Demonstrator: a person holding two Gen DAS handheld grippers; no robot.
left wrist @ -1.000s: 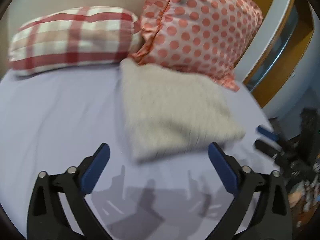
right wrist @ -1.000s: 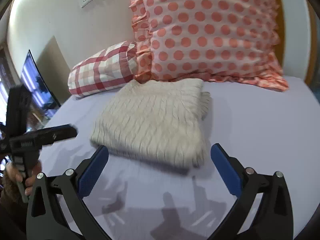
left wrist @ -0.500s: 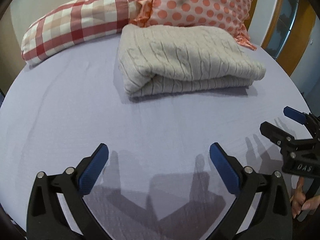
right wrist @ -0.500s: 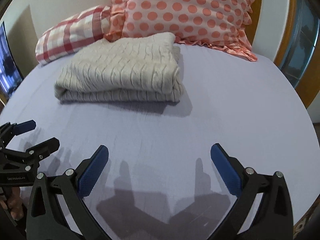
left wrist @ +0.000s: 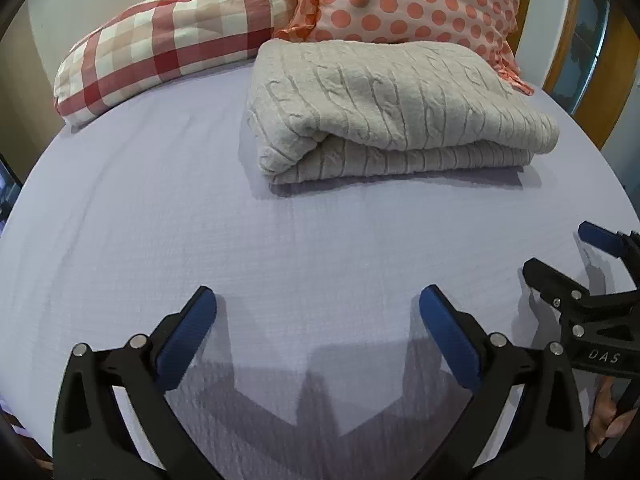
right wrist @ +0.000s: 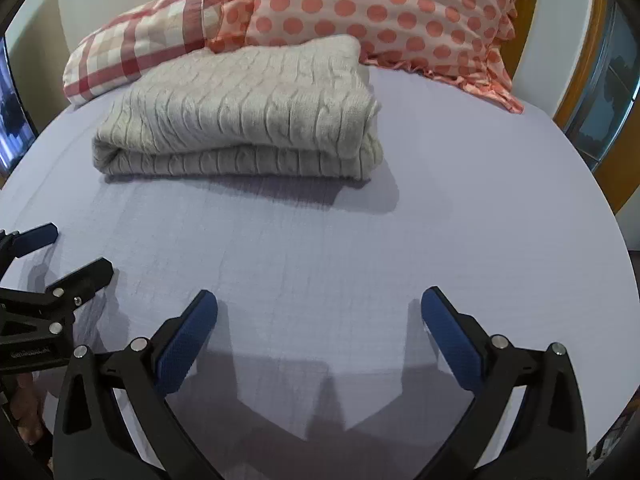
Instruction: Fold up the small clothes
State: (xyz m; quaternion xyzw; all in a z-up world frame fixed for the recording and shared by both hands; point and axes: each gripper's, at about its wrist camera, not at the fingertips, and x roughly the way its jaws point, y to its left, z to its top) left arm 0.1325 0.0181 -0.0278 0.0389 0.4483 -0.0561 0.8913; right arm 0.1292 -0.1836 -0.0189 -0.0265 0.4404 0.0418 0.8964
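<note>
A cream cable-knit sweater [left wrist: 392,108] lies folded in a neat block on the lilac bed sheet [left wrist: 280,248], its far edge against the pillows; it also shows in the right wrist view [right wrist: 248,116]. My left gripper [left wrist: 318,304] is open and empty, low over the sheet, well in front of the sweater. My right gripper [right wrist: 319,304] is open and empty too, at the same distance from it. Each gripper shows at the edge of the other's view: the right one [left wrist: 592,264] and the left one [right wrist: 56,256].
A red checked pillow [left wrist: 160,40] and a pink polka-dot pillow [left wrist: 404,4] lean against the wall behind the sweater. A wooden door frame [right wrist: 616,152] and glass stand at the right. The bed's front edge is just below both grippers.
Both grippers have pulled back from the folded sweater and dropped lower, and now sit side by side near the front of the bed. The sweater has stayed in place.
</note>
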